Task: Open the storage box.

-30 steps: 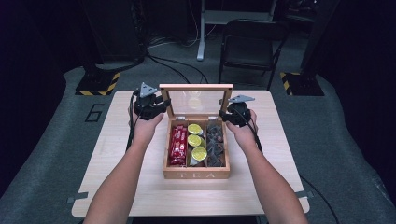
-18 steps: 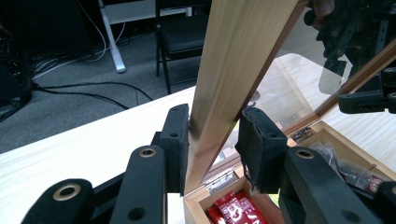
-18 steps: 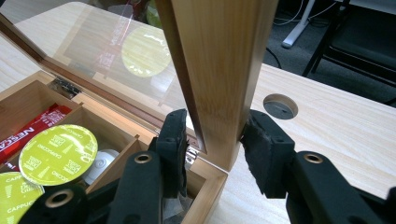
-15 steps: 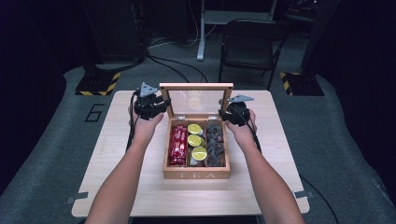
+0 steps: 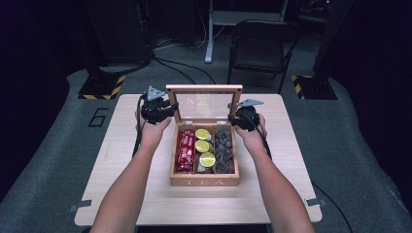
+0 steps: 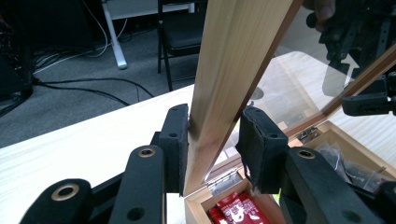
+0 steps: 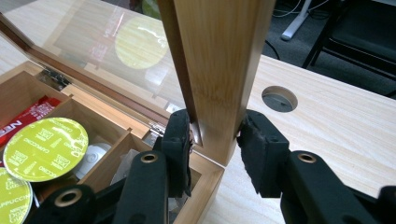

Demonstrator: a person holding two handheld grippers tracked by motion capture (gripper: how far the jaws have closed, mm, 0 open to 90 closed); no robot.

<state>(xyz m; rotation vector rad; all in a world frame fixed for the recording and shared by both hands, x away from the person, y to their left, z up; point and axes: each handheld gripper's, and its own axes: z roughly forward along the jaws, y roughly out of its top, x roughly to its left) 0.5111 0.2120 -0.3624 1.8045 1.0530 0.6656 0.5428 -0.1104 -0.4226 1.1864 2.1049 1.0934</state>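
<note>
Both grippers are on the lid [image 5: 204, 100] of the wooden tea box [image 5: 204, 182], which sits mid-table [image 5: 121, 194], a little toward the far edge. The lid stands near upright on its hinges, glass pane facing me.

Left gripper [image 6: 212, 140]: fingers [image 6: 173, 140] clamped on the left upright of the lid frame; in the left gripper view one pad lies flat on the wood, the other meets the inner edge by the glass. Right gripper [image 7: 215, 140]: its jaws have just been closing, and now clamp the right upright just above the box's corner.

Step in hand, as I judge it: a two-sided hold on the open lid, either at the end of opening or the start of closing. I cannot tell which from this pose.

Next move, if closing: swing both hands toward me together in one arc about the hinge, keeping them level so the frame does not twist, and let go before the fingers get pinched against the box rim.

Contents: red packets [image 5: 185, 150] in the left compartment, lime-topped capsules [image 5: 203, 145] in the middle, dark wrapped items [image 5: 224, 149] on the right.

Hard to make out:
- what the dark items are
- the hinges, partly behind the fingers
- reflections on the glass blur what lies behind it
</note>
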